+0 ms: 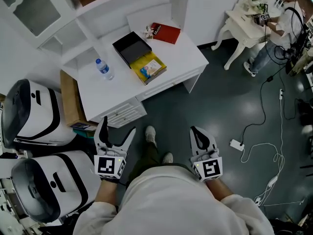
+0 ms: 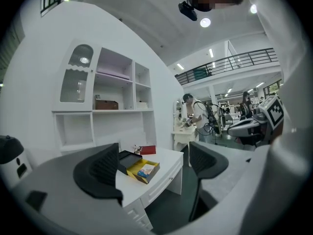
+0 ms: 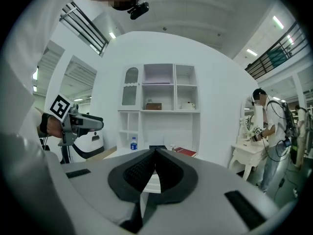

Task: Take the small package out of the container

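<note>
- The small package [image 1: 149,69] lies flat inside the open container [image 1: 138,76], a shallow yellow-lined box near the front edge of the white desk [image 1: 183,58]; lying face up with nothing over it, it looks open to a straight pick from above
- The black lid [image 1: 131,47] sits just behind the container, touching or nearly touching its back edge; set there, it leaves the package's side of the box clear
- A red book [image 1: 165,32] lies toward the desk's far corner and a water bottle [image 1: 103,68] stands upright to the left, both well apart from the container; neither seems to stand in a reach's way
- The left gripper [image 1: 118,126] is held low in front of the person's waist, well short of the desk; its jaws are spread wide and grip nothing, and its own view frames the container between them, which suggests it is lined up as the picking tool
- The right gripper [image 1: 200,134] hangs at the same height on the other side, over bare floor; its jaws are pressed together tip to tip with nothing between them, so it reads as idle
- My judgement: the task has not begun; the person must first step closer to the desk
</note>
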Available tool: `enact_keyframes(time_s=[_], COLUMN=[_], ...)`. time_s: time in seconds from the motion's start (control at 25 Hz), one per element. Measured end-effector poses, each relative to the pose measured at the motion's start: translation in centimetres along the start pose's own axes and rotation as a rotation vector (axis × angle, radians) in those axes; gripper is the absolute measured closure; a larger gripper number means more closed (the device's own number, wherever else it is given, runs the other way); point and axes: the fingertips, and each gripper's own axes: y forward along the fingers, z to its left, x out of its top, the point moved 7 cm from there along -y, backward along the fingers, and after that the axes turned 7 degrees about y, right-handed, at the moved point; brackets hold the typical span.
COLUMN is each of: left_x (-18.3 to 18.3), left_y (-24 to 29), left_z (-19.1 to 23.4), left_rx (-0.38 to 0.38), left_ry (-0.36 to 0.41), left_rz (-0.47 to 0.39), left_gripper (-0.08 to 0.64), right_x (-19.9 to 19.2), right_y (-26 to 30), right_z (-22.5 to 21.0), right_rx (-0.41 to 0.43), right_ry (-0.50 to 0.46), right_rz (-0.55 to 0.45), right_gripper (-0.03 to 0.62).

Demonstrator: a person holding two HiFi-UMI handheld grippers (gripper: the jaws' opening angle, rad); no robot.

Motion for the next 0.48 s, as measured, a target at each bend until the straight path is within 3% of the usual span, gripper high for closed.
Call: enact_keyframes(time_s=[0.48], left_x=[-2.0], left_y=[8.9], left_z=[5.4], left_rx=[-0.014], left_ry=[-0.03], left_rz=[-0.03], left_gripper=[0.12], right_x=[0.9], right_y=[7.3], right_z=[-2.9], right_rx=[-0.044], right_ry=[-0.036], right_rz=[0.036], right_gripper=[0.566])
